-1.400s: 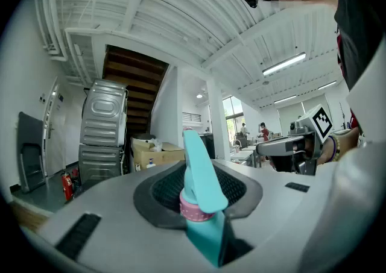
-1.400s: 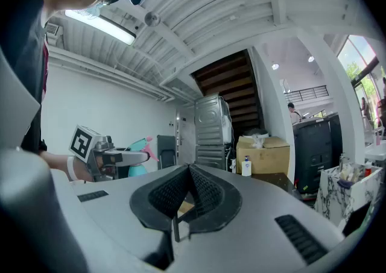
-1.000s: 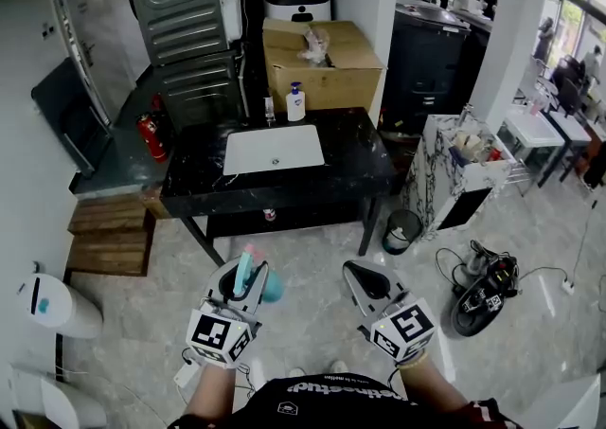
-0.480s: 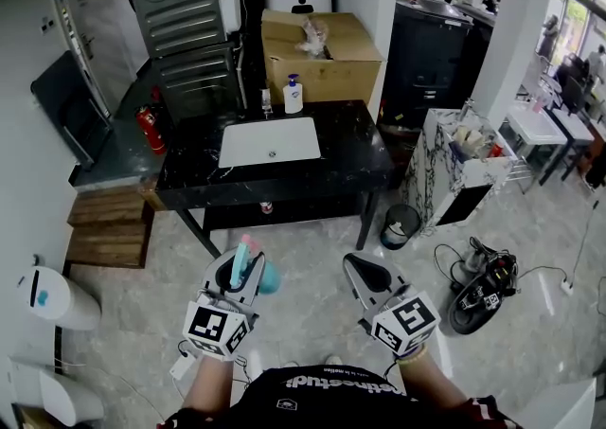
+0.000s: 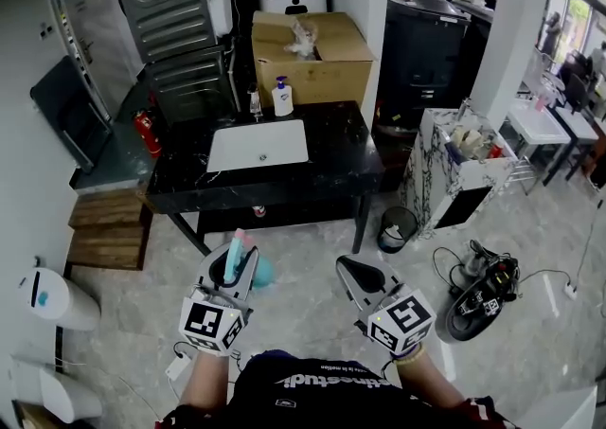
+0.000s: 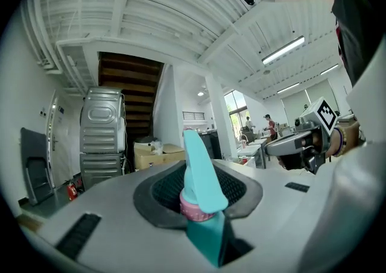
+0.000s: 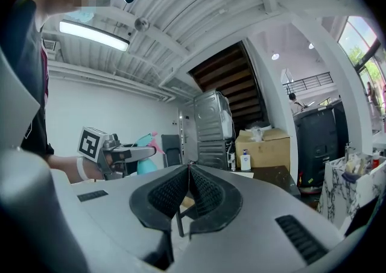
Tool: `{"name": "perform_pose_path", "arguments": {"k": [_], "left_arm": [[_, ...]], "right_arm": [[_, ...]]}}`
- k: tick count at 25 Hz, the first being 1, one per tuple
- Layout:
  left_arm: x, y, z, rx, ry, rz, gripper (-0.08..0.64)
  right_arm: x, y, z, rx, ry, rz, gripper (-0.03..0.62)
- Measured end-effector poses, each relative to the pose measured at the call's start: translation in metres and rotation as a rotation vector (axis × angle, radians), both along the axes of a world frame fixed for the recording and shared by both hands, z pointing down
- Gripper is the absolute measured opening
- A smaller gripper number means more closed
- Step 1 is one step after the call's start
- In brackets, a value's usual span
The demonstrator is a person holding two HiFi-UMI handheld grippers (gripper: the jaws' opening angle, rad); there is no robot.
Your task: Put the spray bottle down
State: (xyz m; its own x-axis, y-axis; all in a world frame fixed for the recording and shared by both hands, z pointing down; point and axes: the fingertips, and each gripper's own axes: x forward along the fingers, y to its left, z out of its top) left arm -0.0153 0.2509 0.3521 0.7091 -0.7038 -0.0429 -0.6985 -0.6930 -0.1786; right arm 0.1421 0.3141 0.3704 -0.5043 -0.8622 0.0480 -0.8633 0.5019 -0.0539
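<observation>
A teal spray bottle [image 5: 239,261] with a pink collar sits in my left gripper [image 5: 230,271], jaws shut on its neck; its trigger head [image 6: 199,172] sticks up between the pads, its round body bulges to the right below. I hold it level over the marble floor, short of the black table [image 5: 350,157]. My right gripper [image 5: 358,277] hovers alongside, shut and empty, its pads meeting at the tips [image 7: 189,169]. From the right gripper view the bottle [image 7: 145,154] shows at the left.
The black table carries a white inset sink [image 5: 258,145] and a soap pump bottle [image 5: 282,97] at its back edge. Behind stand a cardboard box [image 5: 308,58] and a metal appliance [image 5: 170,10]. A small bin [image 5: 397,226], a marbled cabinet [image 5: 454,176], wooden steps [image 5: 109,233].
Both grippers have drifted slightly left and toward the table, which sits lower and nearer in the head view. The grip on the bottle is unchanged.
</observation>
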Motion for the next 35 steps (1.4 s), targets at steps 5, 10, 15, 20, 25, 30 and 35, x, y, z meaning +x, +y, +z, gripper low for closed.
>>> {"name": "perform_pose_path", "arguments": {"k": [5, 10, 15, 20, 25, 30, 35], "left_arm": [[0.006, -0.017, 0.011, -0.025, -0.003, -0.024, 0.118], [0.004, -0.06, 0.025, -0.044, 0.01, -0.03, 0.118], [0.005, -0.146, 0.045, -0.092, 0.065, -0.009, 0.118], [-0.003, -0.256, 0.042, -0.091, 0.069, 0.035, 0.118], [-0.033, -0.373, 0.025, -0.099, 0.087, 0.049, 0.118], [-0.047, -0.452, 0.007, -0.07, 0.076, 0.077, 0.118], [-0.047, -0.494, 0.013, -0.087, 0.084, 0.082, 0.118]], "right_arm": [[0.016, -0.023, 0.017, -0.032, -0.044, -0.009, 0.04], [0.014, -0.068, 0.031, -0.067, -0.063, -0.027, 0.04], [0.003, -0.146, 0.037, -0.071, -0.02, -0.029, 0.04], [-0.01, -0.262, 0.022, -0.03, -0.005, -0.003, 0.04], [-0.044, -0.381, -0.013, 0.04, -0.02, -0.029, 0.038], [-0.073, -0.448, -0.032, 0.092, 0.021, -0.074, 0.037], [-0.065, -0.485, -0.02, 0.038, 0.019, -0.031, 0.037]]}}
